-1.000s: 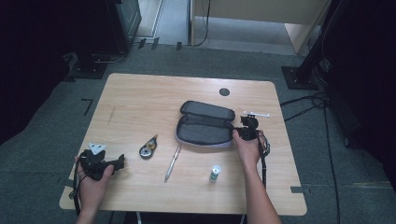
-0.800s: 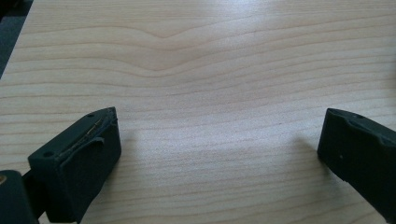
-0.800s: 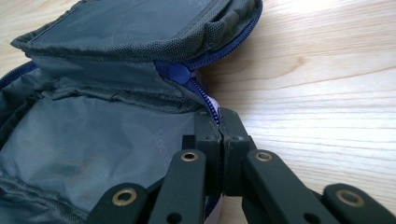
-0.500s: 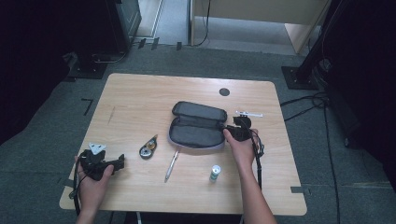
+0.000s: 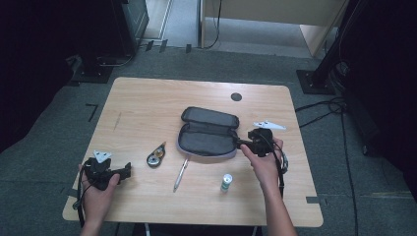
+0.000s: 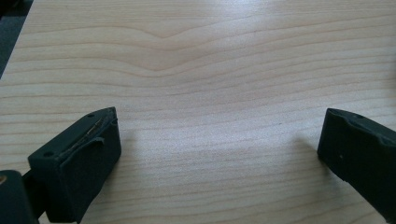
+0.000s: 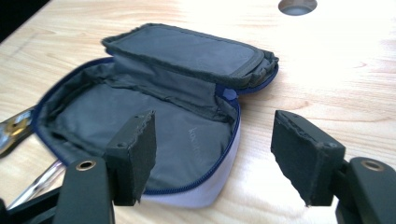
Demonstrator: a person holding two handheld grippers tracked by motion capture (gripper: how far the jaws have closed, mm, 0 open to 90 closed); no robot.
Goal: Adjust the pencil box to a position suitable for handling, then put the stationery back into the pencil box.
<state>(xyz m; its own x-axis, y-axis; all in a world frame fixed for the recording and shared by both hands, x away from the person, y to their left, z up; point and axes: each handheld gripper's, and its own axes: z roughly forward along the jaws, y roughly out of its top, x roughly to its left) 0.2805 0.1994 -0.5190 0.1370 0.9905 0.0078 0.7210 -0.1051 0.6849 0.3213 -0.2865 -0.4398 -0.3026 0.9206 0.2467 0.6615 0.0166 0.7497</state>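
Grey fabric pouch (image 7: 154, 126) lies unzipped, lid open.

Overhead light falls evenly on the desk (image 5: 147, 108), while the floor around it sinks into darkness. In the right gripper view the far desk surface glares white. Soft shadows sit beneath the jaws in the left gripper view, where the near jaws are slightly blurred.

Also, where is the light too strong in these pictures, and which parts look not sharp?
Right gripper view: glare washes out the table at upper right; the open pouch is fairly sharp, the pen at lower left blurred. Left gripper view: even light, soft shadows beside both jaws. High view: the table is lit, the surrounding floor dark.
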